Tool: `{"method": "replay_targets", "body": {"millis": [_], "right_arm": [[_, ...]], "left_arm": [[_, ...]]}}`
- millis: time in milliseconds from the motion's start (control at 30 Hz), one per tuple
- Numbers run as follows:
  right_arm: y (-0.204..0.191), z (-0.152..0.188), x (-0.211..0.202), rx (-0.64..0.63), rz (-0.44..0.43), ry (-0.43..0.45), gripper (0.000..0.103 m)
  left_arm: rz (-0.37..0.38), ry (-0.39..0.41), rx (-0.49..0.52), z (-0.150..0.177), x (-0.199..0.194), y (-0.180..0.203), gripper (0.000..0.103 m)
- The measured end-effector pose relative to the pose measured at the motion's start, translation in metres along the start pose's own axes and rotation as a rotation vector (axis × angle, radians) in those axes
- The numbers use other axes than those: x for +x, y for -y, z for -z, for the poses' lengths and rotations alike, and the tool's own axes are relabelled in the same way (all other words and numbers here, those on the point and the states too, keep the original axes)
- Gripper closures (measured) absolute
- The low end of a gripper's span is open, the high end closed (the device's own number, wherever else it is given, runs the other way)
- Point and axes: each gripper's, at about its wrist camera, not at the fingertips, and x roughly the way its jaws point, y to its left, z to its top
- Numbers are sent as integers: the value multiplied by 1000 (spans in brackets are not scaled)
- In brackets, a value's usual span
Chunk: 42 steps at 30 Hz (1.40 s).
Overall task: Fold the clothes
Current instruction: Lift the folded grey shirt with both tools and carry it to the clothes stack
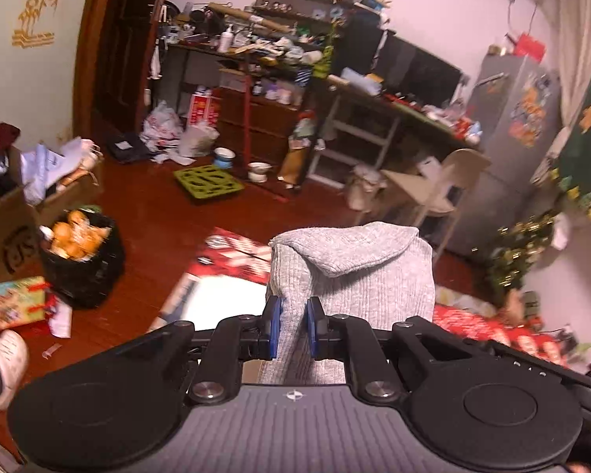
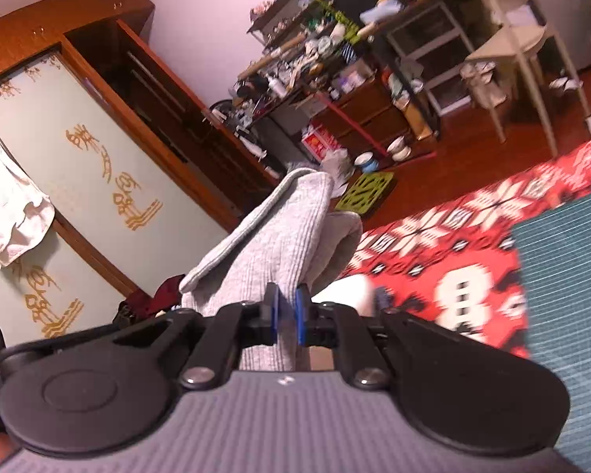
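Carrying grey ribbed knit garment (image 1: pixel 350 272) w/ both tongs pinching it: left gripper (image 1: pixel 293 329), right gripper (image 2: pixel 286 315); keep edges level, tension even.

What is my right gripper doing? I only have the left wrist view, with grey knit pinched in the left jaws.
Observer: The right gripper is shut on the same grey knit garment.
Operator: Does the cloth hang or bunch there?
Observer: It stands up ahead of the jaws in a folded ridge.
Operator: Anything beside it I can't see?
Observer: A teal ribbed mat lies on the red patterned blanket, to the gripper's right.
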Motion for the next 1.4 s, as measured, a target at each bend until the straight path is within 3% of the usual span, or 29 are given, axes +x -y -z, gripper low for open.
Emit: {"method": "replay_targets", "body": {"millis": [233,533,567,633,733,800,900,1000,1133,1333,1367,1400], "right_arm": [[18,9,68,37,14,-47,94],[66,24,116,55,19,-104,91],[71,22,117,72,12,-105,87],[82,19,120,108,-2,-103,67],[98,10,123,161,-21,-95,63],[108,-1,123,192,-25,-81,55],[122,-21,128,238,-15,-61,47],[139,-37,147,327,-21,-64,32],[152,-47,179,412,-48,-112,27],[159,-43,212,461,-48,-188,29],[162,-41,216,482,-50,-196,33],[165,-40,220,495,-63,-203,54]], "left_arm": [[-36,-69,12,-3,49,-31,89],[-54,-130,13,16,95,-52,85],[-52,-135,3,18,98,-56,83],[-36,-146,-34,14,98,-64,81],[2,-160,-79,6,95,-75,77],[10,-158,-99,-1,90,-81,67],[19,-149,-152,-11,87,-94,65],[37,-155,-212,-21,92,-103,66],[106,-203,-287,-30,114,-107,66],[125,-259,-302,-31,141,-101,69],[129,-269,-309,-31,144,-101,70],[129,-273,-314,-30,146,-102,74]]}}
